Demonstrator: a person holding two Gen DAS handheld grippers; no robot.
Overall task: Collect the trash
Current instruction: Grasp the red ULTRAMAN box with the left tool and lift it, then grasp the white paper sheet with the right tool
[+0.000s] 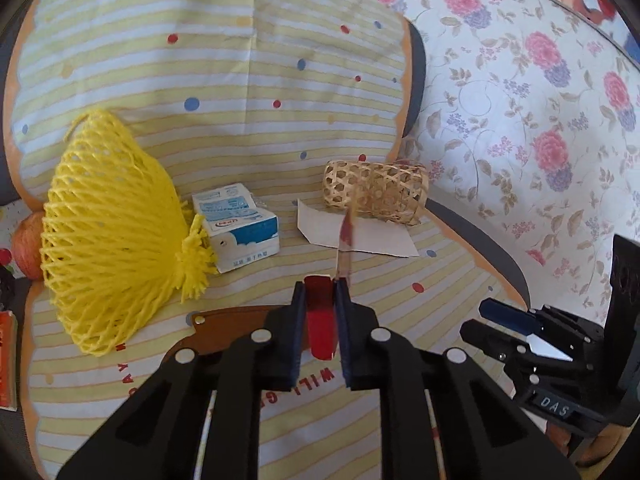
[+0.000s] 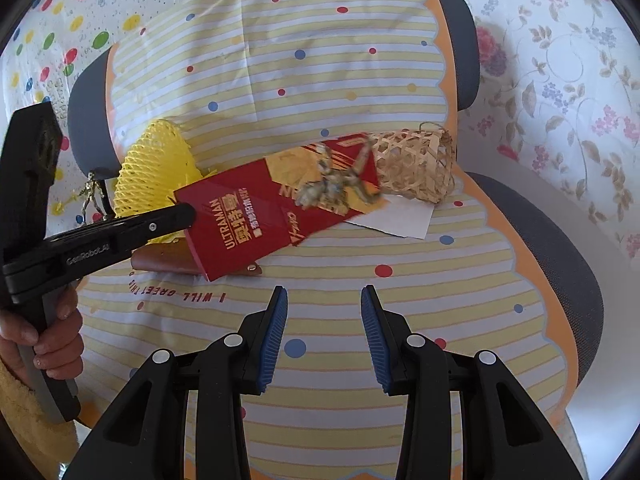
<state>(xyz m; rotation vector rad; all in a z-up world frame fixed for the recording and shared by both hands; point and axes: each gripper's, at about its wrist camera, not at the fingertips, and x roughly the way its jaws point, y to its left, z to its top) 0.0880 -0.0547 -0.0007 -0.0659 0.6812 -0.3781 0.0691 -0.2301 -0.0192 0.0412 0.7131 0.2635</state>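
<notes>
My left gripper [image 1: 320,284] is shut on a flat red Ultraman packet [image 1: 320,320], seen edge-on in the left wrist view. In the right wrist view the same packet [image 2: 280,204] sticks out to the right from the left gripper [image 2: 188,212], above the striped cushion and across a woven bamboo tube [image 2: 416,164]. Other litter lies on the cushion: a yellow foam net [image 1: 112,232], a small blue-and-white carton [image 1: 236,224] and a white paper [image 1: 360,236]. My right gripper [image 2: 323,292] stands open over bare cushion with nothing between its fingers; it also shows at the lower right as the right gripper [image 1: 476,316].
The striped cushion [image 2: 320,80] covers a grey chair [image 2: 572,260]. A brown leather piece [image 2: 160,260] lies under the packet. An apple [image 1: 28,240] sits behind the net at the left. Floral cloth [image 1: 520,120] hangs to the right. A hand [image 2: 52,320] grips the left tool.
</notes>
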